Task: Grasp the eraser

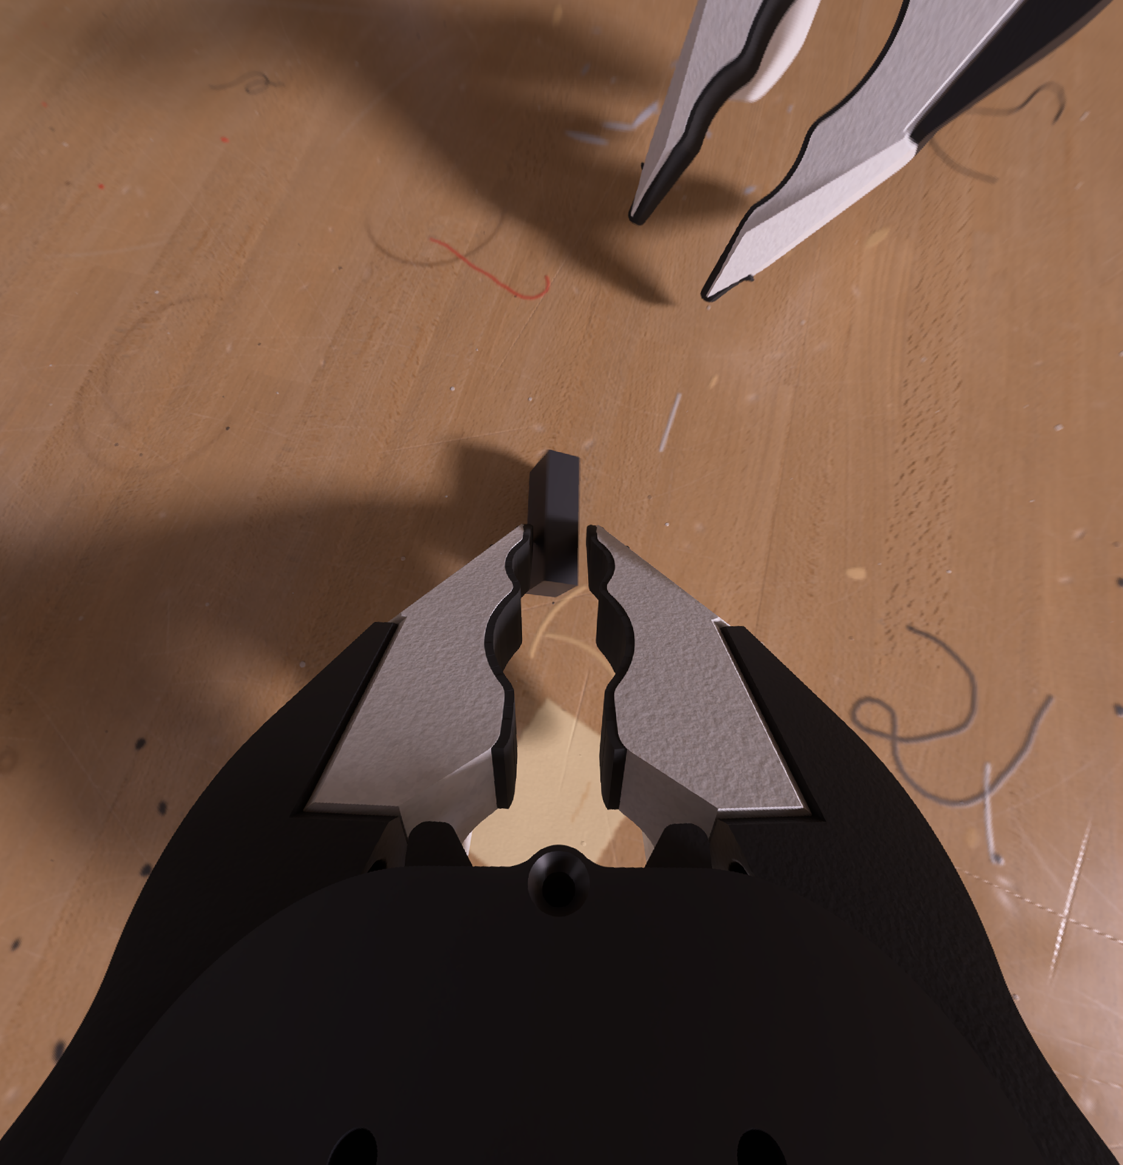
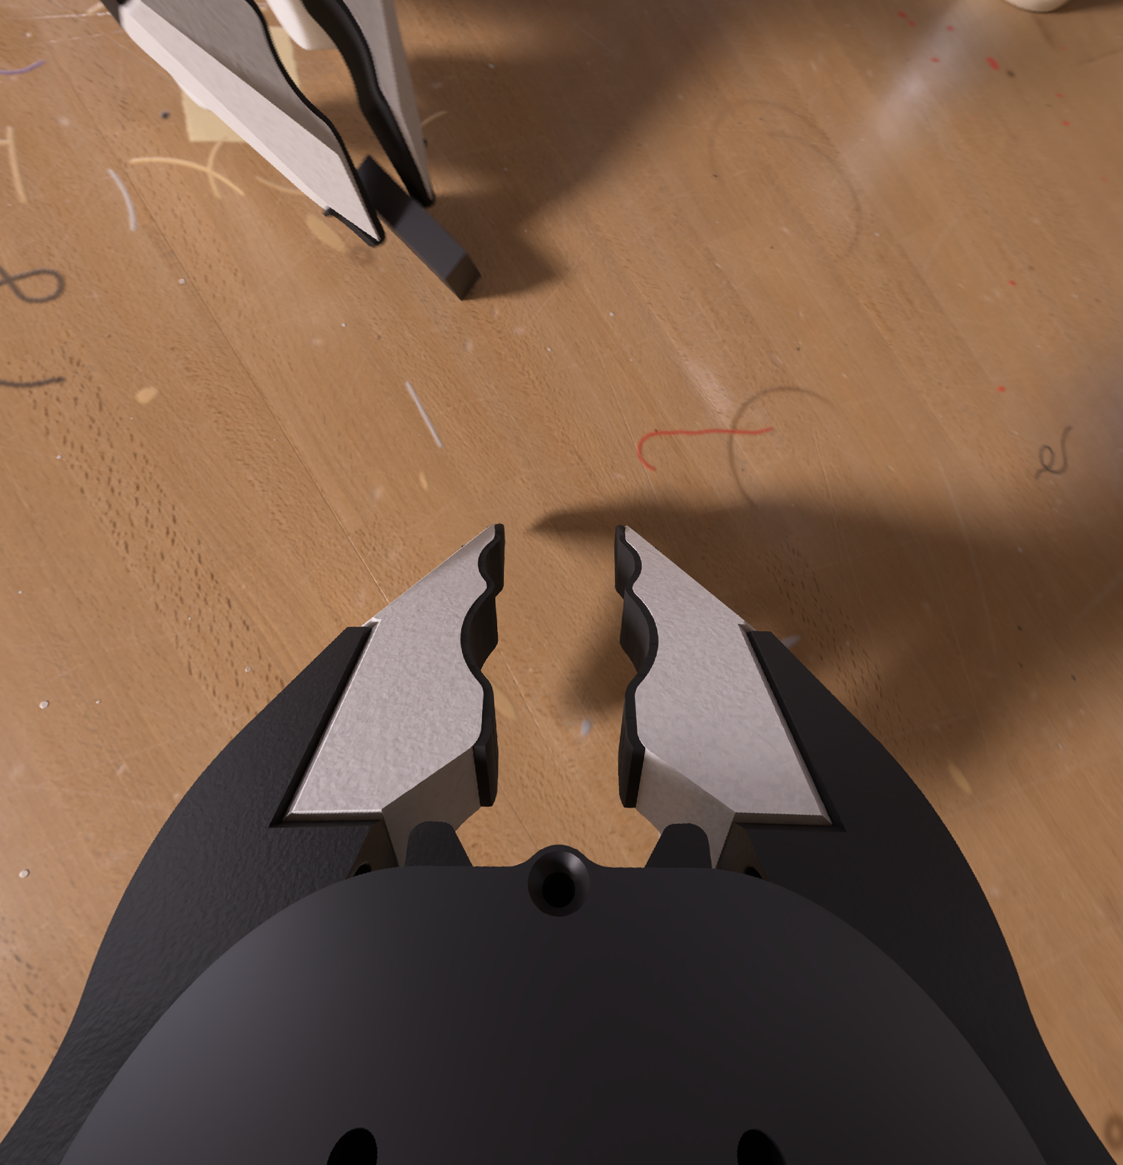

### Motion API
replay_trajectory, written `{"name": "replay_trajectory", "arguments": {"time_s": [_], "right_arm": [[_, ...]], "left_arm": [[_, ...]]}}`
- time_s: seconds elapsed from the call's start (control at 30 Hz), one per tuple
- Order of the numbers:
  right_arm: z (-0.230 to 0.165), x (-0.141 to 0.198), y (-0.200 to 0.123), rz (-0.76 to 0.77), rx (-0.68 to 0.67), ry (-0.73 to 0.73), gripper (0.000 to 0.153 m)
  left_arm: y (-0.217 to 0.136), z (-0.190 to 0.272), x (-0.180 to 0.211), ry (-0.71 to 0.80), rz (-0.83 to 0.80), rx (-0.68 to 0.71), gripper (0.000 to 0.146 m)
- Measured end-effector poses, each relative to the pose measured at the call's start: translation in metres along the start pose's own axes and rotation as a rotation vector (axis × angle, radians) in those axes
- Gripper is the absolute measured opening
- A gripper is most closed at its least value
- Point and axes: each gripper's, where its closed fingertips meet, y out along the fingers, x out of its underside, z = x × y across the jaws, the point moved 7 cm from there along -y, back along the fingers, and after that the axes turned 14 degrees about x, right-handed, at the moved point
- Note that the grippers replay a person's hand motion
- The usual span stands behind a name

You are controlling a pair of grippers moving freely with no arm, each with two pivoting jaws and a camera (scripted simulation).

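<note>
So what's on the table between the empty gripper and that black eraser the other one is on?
Nothing solid. In the right wrist view, only bare wooden table, with scribbles and scratches, separates the right gripper from the eraser between the left gripper's fingers.

Matt black eraser (image 1: 554,504), scuffed wooden table (image 1: 294,378)
</note>
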Motion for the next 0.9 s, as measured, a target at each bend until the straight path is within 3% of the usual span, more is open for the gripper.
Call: {"name": "replay_trajectory", "arguments": {"time_s": [0.13, 0.3, 0.6, 0.9], "right_arm": [[-0.003, -0.001, 0.009, 0.004, -0.073, 0.013, 0.035], [-0.007, 0.001, 0.009, 0.009, -0.127, 0.069, 0.021], [-0.008, 0.0, 0.013, 0.02, -0.128, 0.153, 0.004], [0.0, -0.002, 0.005, 0.036, -0.1, 0.144, 0.014]], "left_arm": [[0.008, -0.006, -0.003, 0.028, -0.082, -0.014, 0.02], [0.011, -0.014, -0.009, 0.014, -0.123, -0.002, 0.02], [0.01, -0.016, -0.003, -0.042, -0.041, 0.078, 0.012], [0.01, -0.01, -0.002, 0.019, -0.057, 0.03, 0.011]]}}
